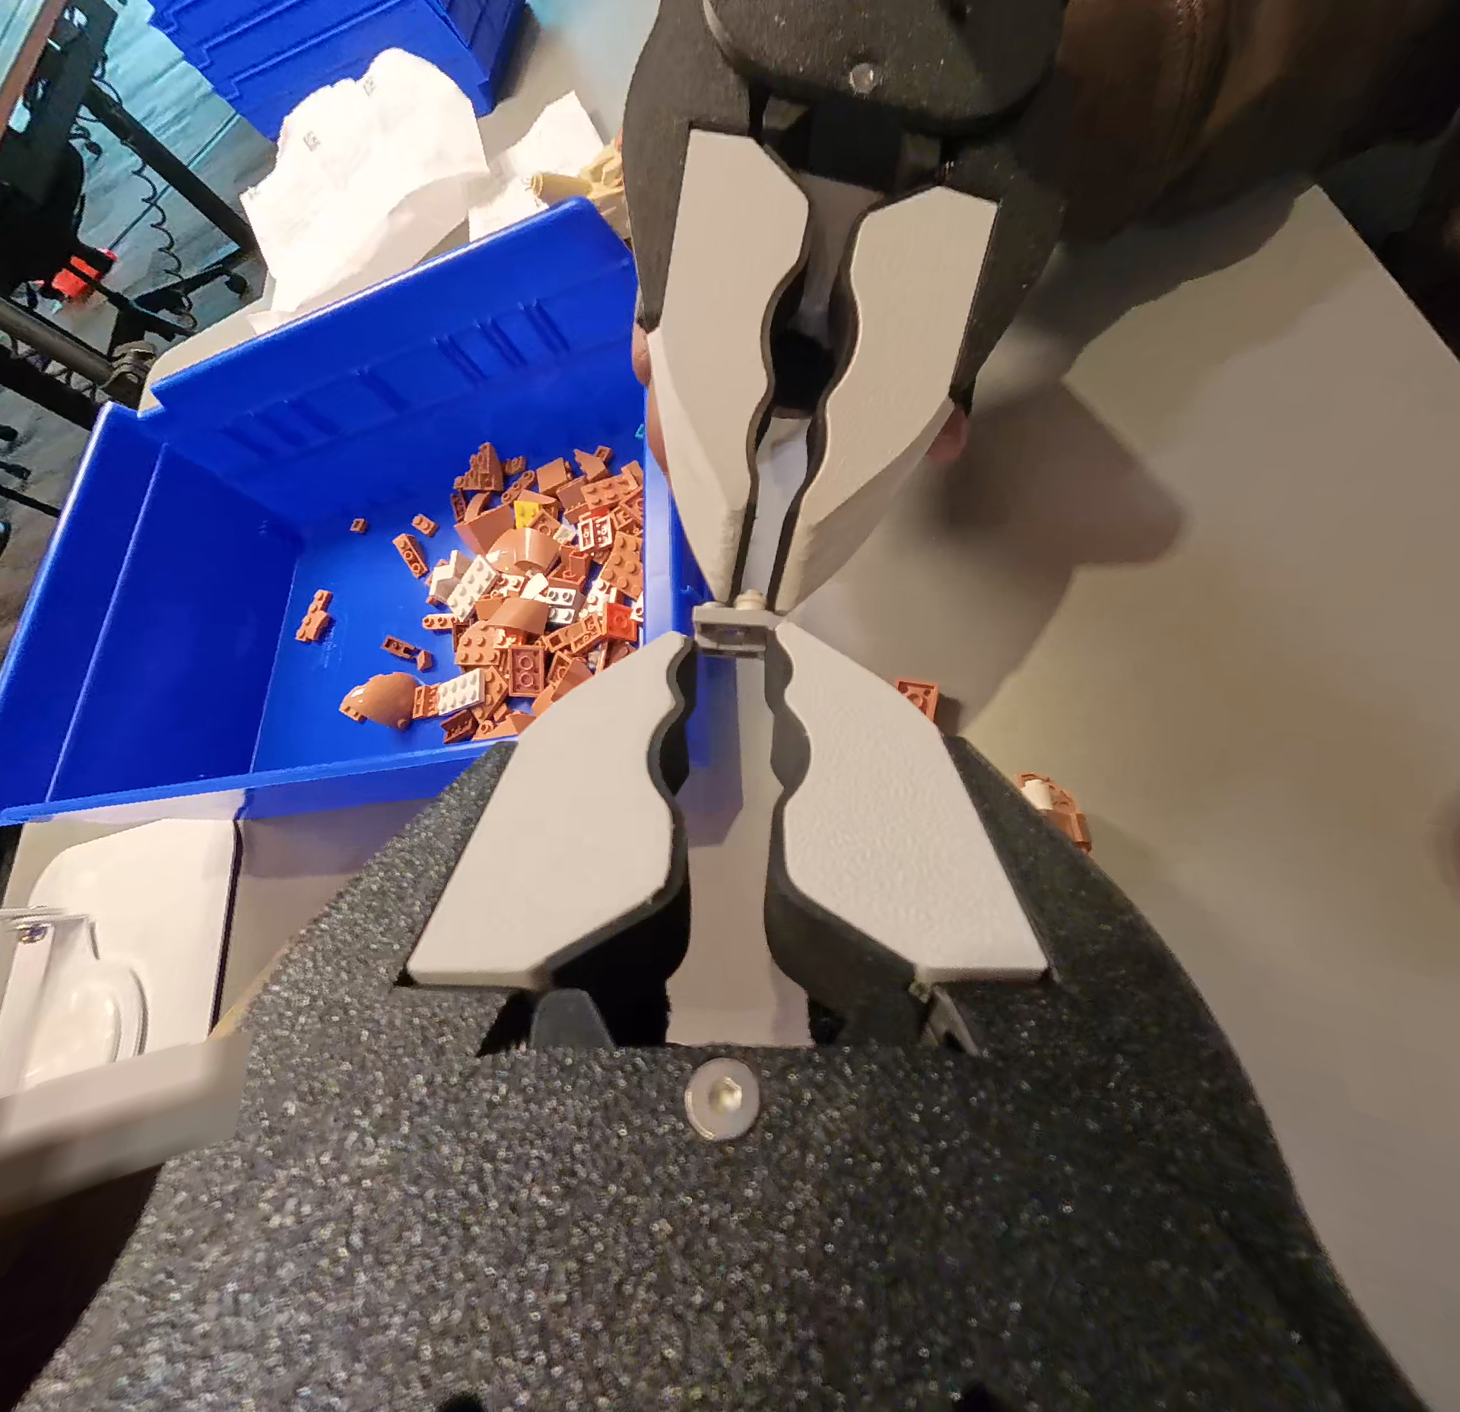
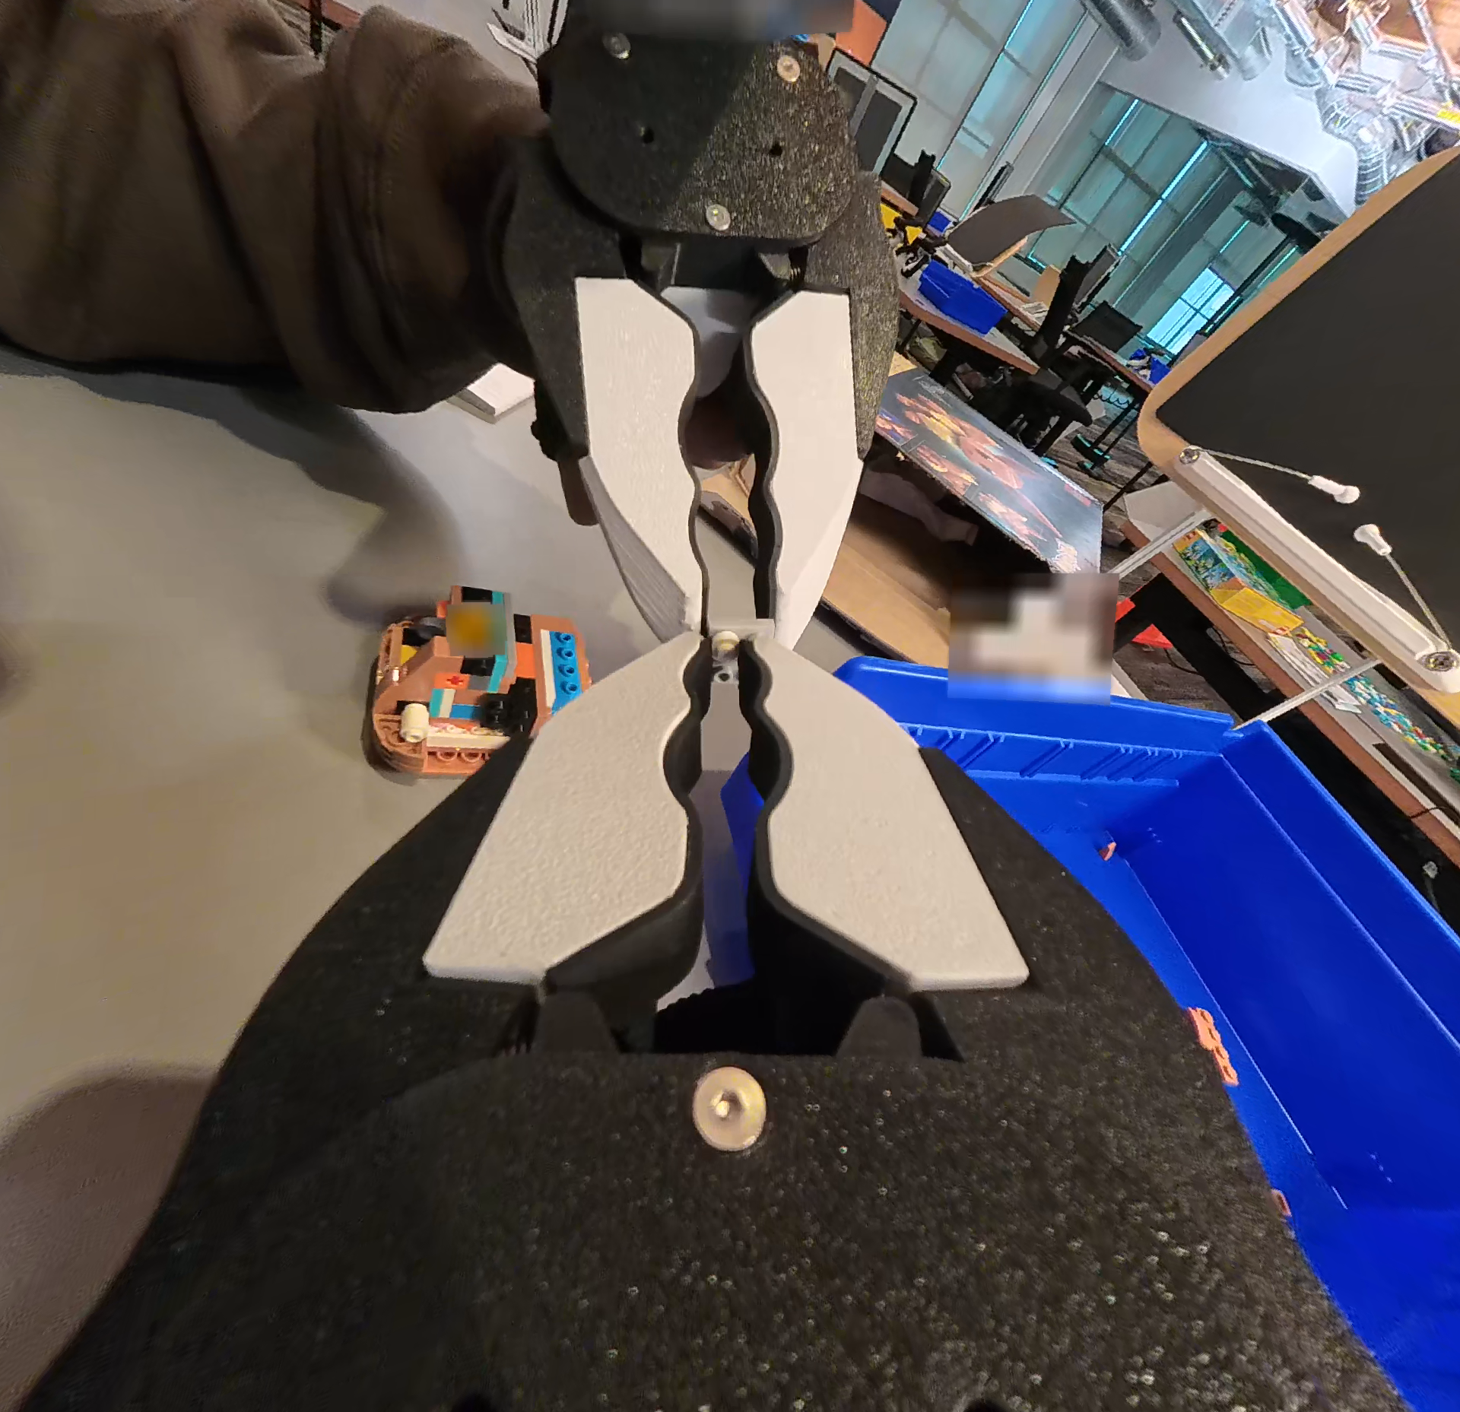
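Left wrist view: left hand-held gripper [image 1: 731, 635] clamps a small grey brick piece [image 1: 728, 633].
Right hand-held gripper [image 1: 754, 596]: tip to tip, pinching a pale stud piece [image 1: 749, 600] touching that grey piece.
Around: blue bin [image 1: 197, 552] of brown bricks [image 1: 537, 592] just left; brick model [image 2: 474, 683] on grey table [image 1: 1224, 781].

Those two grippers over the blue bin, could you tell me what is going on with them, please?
A person holds both grippers tip to tip above the grey table. The left gripper is shut on a small grey brick piece, and the right gripper pinches a small white stud piece against it. Beside them sit a blue bin of loose brown bricks and a half-built brick model.
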A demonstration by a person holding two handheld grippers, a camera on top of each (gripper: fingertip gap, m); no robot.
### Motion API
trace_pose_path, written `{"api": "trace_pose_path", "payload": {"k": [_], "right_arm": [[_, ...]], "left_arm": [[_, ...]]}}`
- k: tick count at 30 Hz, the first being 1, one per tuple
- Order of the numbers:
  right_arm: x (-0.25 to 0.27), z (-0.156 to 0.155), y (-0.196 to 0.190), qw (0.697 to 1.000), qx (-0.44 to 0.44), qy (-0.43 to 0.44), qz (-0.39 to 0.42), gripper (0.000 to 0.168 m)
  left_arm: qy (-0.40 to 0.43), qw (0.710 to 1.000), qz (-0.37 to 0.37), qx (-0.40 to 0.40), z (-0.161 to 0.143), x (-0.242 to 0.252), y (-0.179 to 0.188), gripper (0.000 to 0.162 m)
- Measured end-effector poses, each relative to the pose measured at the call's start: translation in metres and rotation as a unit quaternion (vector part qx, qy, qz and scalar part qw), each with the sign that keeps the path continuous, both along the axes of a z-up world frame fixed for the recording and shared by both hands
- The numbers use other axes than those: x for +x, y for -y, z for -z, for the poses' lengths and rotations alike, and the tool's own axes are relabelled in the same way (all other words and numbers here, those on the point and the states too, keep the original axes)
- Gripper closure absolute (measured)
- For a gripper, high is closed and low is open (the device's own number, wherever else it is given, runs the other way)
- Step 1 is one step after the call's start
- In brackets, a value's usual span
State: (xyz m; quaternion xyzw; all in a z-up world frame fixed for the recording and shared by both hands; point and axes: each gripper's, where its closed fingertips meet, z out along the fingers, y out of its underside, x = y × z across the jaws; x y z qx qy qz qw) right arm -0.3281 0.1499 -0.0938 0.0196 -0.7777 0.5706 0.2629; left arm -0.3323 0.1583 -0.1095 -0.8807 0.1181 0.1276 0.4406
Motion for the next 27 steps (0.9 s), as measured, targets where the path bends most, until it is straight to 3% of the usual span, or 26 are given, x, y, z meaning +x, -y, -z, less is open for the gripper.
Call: {"api": "trace_pose_path", "payload": {"k": [9,20,23,27], "right_arm": [[-0.002,-0.001,-0.002,1.0,0.002,-0.006,0.006,0.164],[-0.008,-0.016,-0.012,0.999,-0.026,-0.034,0.026,0.164],[-0.02,-0.018,-0.018,0.996,-0.027,-0.047,0.065,0.163],[-0.059,0.002,-0.038,0.979,0.038,-0.064,0.192,0.162]], "left_arm": [[0.01,1.0,0.009,0.02,-0.003,-0.001,0.002,0.146],[0.086,0.993,0.01,0.084,-0.009,-0.008,0.004,0.146],[0.094,0.991,-0.008,0.093,-0.01,-0.014,0.004,0.146],[0.107,0.988,-0.047,0.098,-0.008,-0.025,0.003,0.146]]}}
